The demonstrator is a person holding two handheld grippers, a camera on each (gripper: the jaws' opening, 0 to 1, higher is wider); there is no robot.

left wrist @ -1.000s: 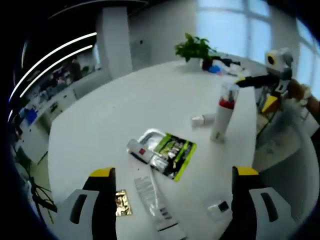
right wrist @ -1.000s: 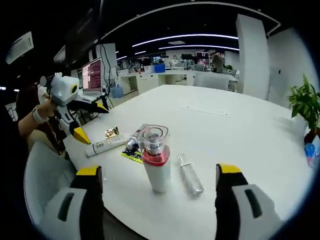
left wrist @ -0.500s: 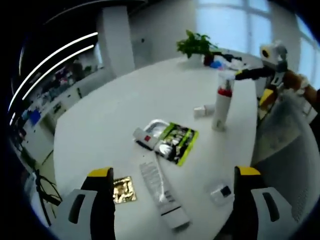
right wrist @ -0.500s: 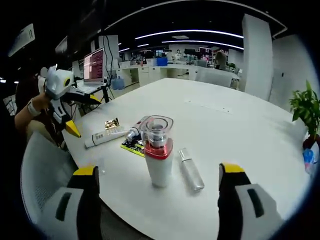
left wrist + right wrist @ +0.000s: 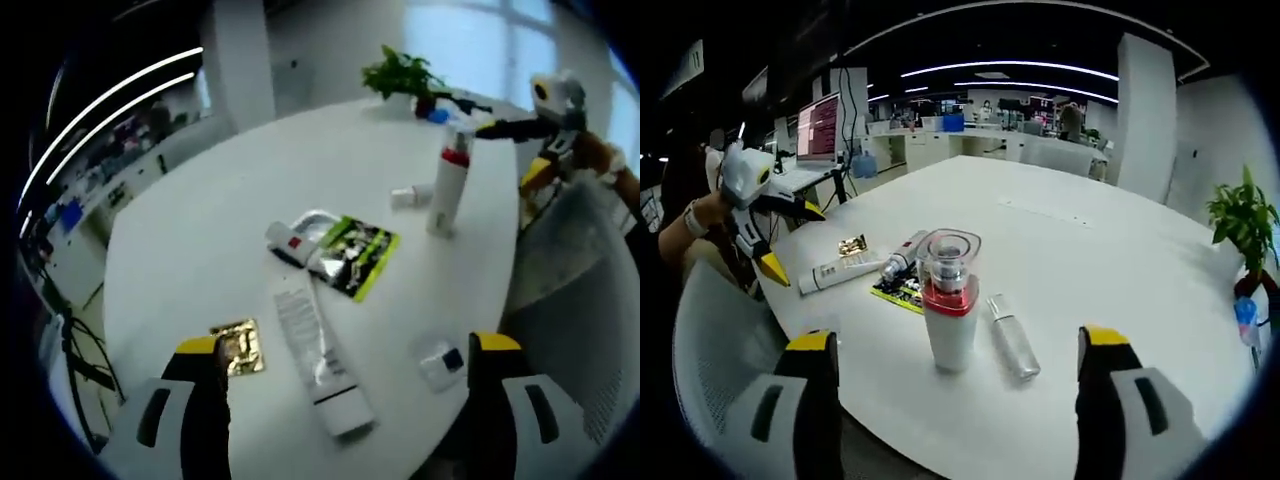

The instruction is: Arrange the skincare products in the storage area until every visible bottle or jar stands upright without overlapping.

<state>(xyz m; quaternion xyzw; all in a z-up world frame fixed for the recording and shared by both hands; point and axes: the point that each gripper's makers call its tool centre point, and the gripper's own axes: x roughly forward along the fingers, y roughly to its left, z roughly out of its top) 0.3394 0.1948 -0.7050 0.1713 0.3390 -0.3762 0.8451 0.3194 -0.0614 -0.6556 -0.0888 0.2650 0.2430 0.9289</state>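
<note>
White table [image 5: 200, 230]: tube [image 5: 318, 358] label print unreadable, blurred.

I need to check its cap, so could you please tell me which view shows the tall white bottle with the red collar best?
The right gripper view: the tall white bottle with the red collar stands upright, close and central, its clear cap plain. The left gripper view shows it small and distant.

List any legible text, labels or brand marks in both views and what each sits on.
None can be read.
white tube: dark print along its side, too blurred.
green and black sachet: pale graphics, too blurred.
gold foil packet: pattern only, no letters made out.
monitor: lines of screen text, too small.
white bottle with red collar: no label visible.
</note>
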